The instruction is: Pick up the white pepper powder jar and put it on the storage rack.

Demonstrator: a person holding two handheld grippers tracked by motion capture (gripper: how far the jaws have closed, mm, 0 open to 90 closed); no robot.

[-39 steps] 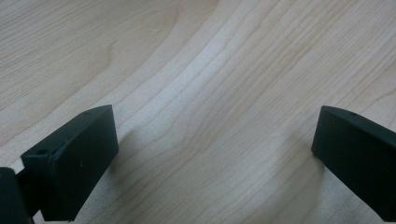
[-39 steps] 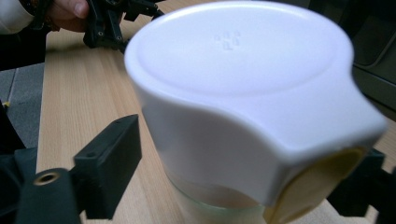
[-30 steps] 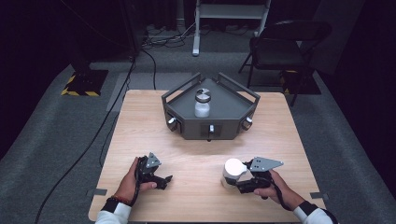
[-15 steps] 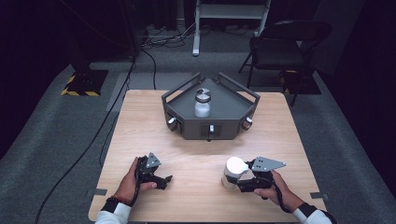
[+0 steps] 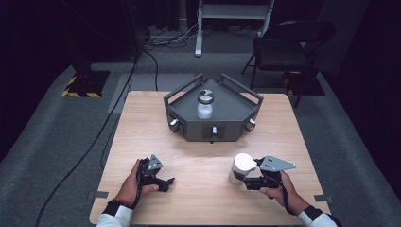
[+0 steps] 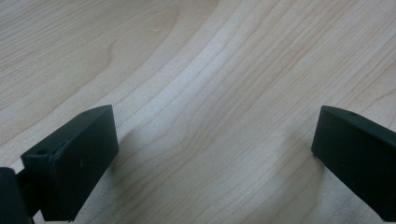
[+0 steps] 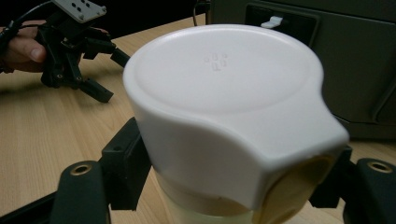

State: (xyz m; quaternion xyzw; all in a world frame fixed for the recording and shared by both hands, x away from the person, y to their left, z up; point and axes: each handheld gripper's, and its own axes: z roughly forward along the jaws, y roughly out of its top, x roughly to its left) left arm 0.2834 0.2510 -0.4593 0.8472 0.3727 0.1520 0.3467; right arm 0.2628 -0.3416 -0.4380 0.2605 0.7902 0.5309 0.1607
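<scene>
Grasp step: the right claw (image 5: 242, 179) is clamped on the white-lidded bottle (image 5: 241, 168) standing on the desk (image 5: 198, 156); left claw (image 5: 165, 182) rests wide open, empty. Next probably a straight, steady lift

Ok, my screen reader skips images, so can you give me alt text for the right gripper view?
Black tongs grip a white-capped bottle just below its cap, above a wooden table. Behind it stand a dark grey tray and the other hand's tongs.

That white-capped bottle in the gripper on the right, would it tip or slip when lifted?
The white-capped bottle looks like rigid plastic, so it probably won't squash. It stands tall and narrow, so a push could tip it. Its smooth cap may be slippery, though the right gripper clamps below it.
</scene>
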